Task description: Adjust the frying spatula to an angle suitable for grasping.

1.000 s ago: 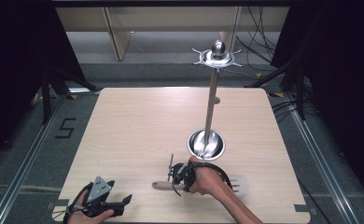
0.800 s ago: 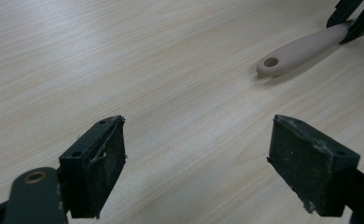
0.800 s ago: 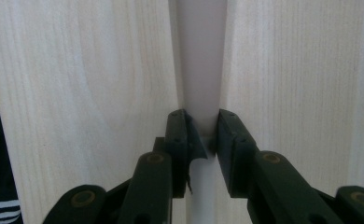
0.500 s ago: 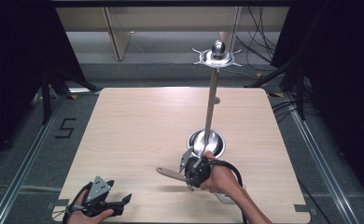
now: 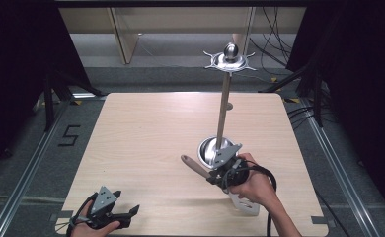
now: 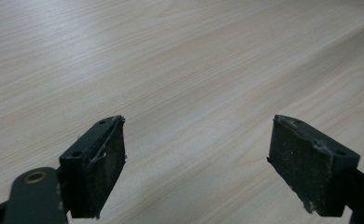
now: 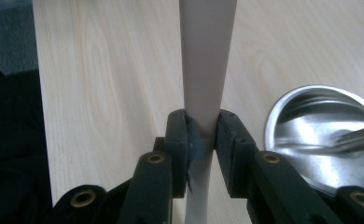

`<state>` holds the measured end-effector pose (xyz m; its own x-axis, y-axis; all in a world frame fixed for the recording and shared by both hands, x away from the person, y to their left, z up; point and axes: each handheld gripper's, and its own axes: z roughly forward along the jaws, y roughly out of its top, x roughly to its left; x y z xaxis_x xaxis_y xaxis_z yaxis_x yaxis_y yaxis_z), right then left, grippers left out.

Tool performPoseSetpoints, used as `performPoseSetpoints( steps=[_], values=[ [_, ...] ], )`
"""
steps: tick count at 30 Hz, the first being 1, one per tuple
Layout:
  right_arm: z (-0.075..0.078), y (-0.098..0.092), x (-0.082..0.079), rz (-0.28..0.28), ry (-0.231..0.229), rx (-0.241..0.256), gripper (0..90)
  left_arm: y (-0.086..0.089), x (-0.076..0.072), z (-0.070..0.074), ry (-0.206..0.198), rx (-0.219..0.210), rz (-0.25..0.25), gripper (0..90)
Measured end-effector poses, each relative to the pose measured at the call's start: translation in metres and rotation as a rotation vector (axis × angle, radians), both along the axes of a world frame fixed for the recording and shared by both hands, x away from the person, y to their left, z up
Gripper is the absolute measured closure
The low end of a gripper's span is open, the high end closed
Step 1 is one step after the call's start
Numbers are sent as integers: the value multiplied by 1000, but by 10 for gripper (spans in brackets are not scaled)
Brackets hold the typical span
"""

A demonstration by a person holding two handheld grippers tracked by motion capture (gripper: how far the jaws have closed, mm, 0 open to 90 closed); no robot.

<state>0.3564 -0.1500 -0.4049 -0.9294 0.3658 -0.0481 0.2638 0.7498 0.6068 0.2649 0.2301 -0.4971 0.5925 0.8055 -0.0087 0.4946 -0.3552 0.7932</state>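
My right gripper [image 5: 214, 174] is shut on a utensil with a pale wooden handle [image 5: 191, 164], held just in front of the stand's round metal base [image 5: 208, 148]. The handle points left and away from the hand; a pale flat end [image 5: 246, 204] sticks out below the hand. In the right gripper view the jaws [image 7: 202, 126] clamp the handle [image 7: 207, 56], and the shiny base [image 7: 320, 140] lies to the right. My left gripper [image 5: 129, 215] rests open at the table's front left corner, and in its own view [image 6: 196, 149] there is bare wood between the jaws.
The stand's thin pole [image 5: 223, 108] rises from the base to a metal crown with hooks [image 5: 229, 60]. The wooden table [image 5: 146, 133] is bounded by floor rails at its sides. A black cable [image 5: 268, 217] trails from the right gripper.
My right gripper has carried the utensil rightwards and closer to the stand's base, turning so that the handle points left. The left gripper has stayed put.
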Motion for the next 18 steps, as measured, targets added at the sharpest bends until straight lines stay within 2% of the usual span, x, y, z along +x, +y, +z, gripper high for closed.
performPoseSetpoints(
  steps=[1, 2, 3, 4, 5, 6, 7, 9, 12, 13, 14, 15, 16, 18],
  values=[
    [5, -7, -1, -11, -8, 38, 760, 0, -1, 0, 8, -5, 4, 179],
    [5, -7, -1, -11, -8, 38, 760, 0, -1, 0, 8, -5, 4, 179],
    [10, -15, 0, 3, -27, 77, 760, 0, 0, 0, 8, 1, 11, 179],
    [13, -20, -1, -9, -36, 96, 760, 0, 0, 0, 8, 1, 11, 179],
    [15, -24, -2, -36, -32, 112, 760, 0, -1, 1, 15, 2, 4, 179],
    [15, -24, -2, -36, -32, 112, 760, 0, -1, 1, 15, 2, 4, 179],
    [20, -33, -4, -38, -29, 161, 760, 0, -1, 0, 10, -1, 2, 179],
    [21, -36, -3, -23, -33, 173, 760, 0, -1, 0, 8, -6, 4, 179],
    [26, -45, -5, -42, -42, 220, 760, 0, -1, 0, 9, -5, 4, 179],
    [28, -50, -5, -46, -44, 253, 760, 0, -1, 0, 12, -7, 7, 179],
    [28, -50, -5, -46, -44, 253, 760, 0, 0, 0, 8, 1, -2, 179],
    [30, -54, -7, -72, -42, 275, 760, 0, -1, 0, 10, -7, 6, 179],
    [30, -54, -7, -72, -42, 275, 760, 0, -1, 0, 9, -5, 2, 179],
    [30, -57, -6, -73, -52, 306, 760, 0, -1, 0, 9, -5, 14, 179]
  ],
)
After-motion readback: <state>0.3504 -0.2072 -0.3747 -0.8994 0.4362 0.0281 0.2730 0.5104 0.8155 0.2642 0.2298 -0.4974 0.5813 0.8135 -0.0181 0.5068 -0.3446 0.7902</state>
